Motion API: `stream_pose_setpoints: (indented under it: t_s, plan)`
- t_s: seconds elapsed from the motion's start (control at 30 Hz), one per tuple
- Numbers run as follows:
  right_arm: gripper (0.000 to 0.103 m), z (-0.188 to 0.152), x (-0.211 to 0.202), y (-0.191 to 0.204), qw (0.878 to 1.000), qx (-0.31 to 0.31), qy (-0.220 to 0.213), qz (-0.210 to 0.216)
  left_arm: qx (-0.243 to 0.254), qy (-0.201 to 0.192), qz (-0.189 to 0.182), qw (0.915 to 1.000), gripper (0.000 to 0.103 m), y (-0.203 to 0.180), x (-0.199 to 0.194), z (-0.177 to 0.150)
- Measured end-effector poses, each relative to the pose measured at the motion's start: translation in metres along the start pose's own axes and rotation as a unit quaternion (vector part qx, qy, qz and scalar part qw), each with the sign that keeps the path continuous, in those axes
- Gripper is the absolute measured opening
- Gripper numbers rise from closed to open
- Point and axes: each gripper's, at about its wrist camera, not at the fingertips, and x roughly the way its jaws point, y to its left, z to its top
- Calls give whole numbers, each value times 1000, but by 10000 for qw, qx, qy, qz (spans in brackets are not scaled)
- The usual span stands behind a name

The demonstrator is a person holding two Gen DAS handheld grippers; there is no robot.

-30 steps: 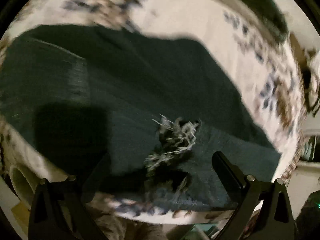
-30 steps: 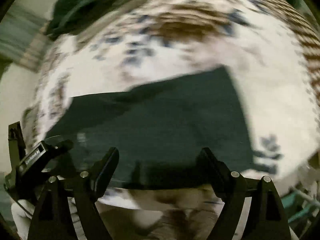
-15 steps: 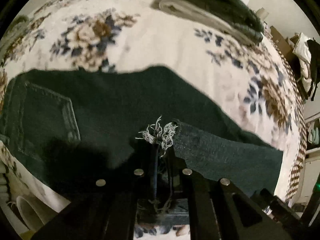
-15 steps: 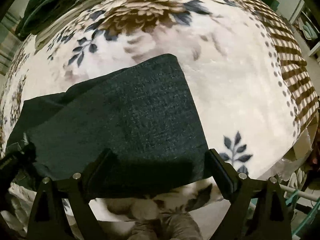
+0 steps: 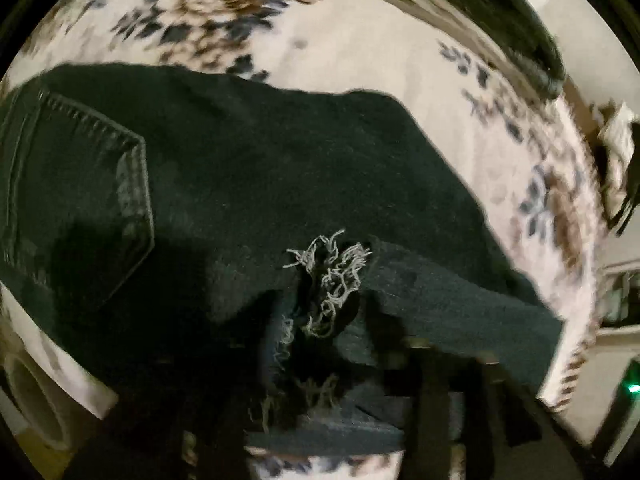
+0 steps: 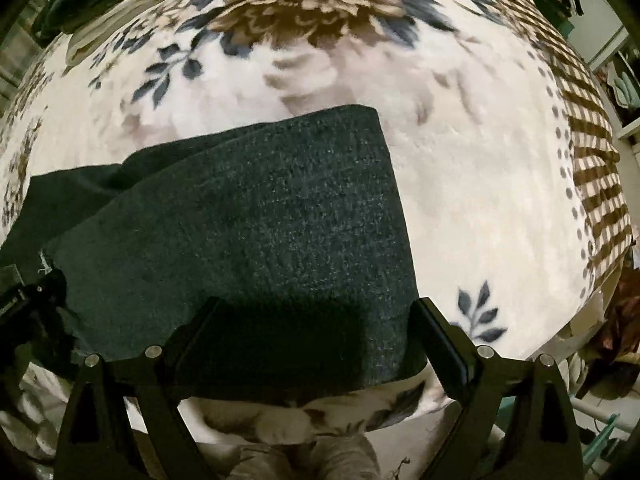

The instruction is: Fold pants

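Observation:
Dark green-black jeans (image 5: 248, 168) lie folded lengthwise on a floral blanket (image 5: 352, 52), back pocket (image 5: 84, 184) at the left. My left gripper (image 5: 332, 320) is shut on the frayed hem (image 5: 332, 276) of the leg end and holds it over the thigh part. In the right wrist view the folded leg (image 6: 248, 232) lies flat, and my right gripper (image 6: 316, 340) is open, its fingers (image 6: 440, 344) spread above the near fold edge, holding nothing. The left gripper shows at that view's left edge (image 6: 32, 308).
A stack of folded dark and pale clothes (image 5: 480, 16) sits at the blanket's far side. The blanket's striped border (image 6: 592, 176) marks the bed's right edge. Furniture and hanging clothes (image 5: 620, 152) stand beyond it. A pale round object (image 5: 36, 400) lies below the near edge.
My left gripper went from open to shut on the frayed hem and now shifts slightly right with it. My right gripper stayed open and moved closer over the folded leg.

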Motion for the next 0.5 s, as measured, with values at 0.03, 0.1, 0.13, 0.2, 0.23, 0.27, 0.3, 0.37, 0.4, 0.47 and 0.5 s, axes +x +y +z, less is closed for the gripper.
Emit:
stream_pose_setpoints:
  t_s: [0.03, 0.1, 0.13, 0.2, 0.23, 0.27, 0.3, 0.37, 0.4, 0.47, 0.5]
  plan:
    - [95, 5, -4, -1, 10000, 19, 1, 49, -102, -36, -150, 9998, 71, 5, -8, 0]
    - [95, 8, -13, 7, 9999, 5, -33, 160, -467, -242, -430, 9977, 76, 22, -35, -2]
    - [95, 9, -18, 13, 9998, -32, -63, 211, -691, -334, -563, 9955, 76, 33, -48, -4]
    - [95, 9, -26, 26, 9992, -113, -137, 370, -1265, -569, -783, 9872, 77, 63, -78, -9]
    - [95, 10, -29, 37, 9985, -176, -155, 491, -1581, -678, -879, 9812, 78, 83, -91, -11]
    - [95, 10, -30, 49, 9977, -244, -144, 615, -1784, -735, -892, 9772, 78, 96, -97, -12]
    - [95, 11, -31, 60, 9970, -299, -128, 705, -2115, -810, -853, 9703, 78, 120, -104, -15]
    - [95, 14, -30, 90, 9945, -473, -84, 926, -2628, -962, -811, 9566, 78, 163, -109, -18]
    - [95, 13, -30, 102, 9936, -530, -69, 994, -2884, -997, -696, 9498, 78, 187, -107, -19]
    - [95, 13, -27, 131, 9916, -676, -44, 1104, -3359, -1084, -740, 9327, 78, 225, -99, -18]
    - [95, 13, -25, 145, 9905, -733, -38, 1165, -3544, -1242, -817, 9232, 78, 244, -93, -18]
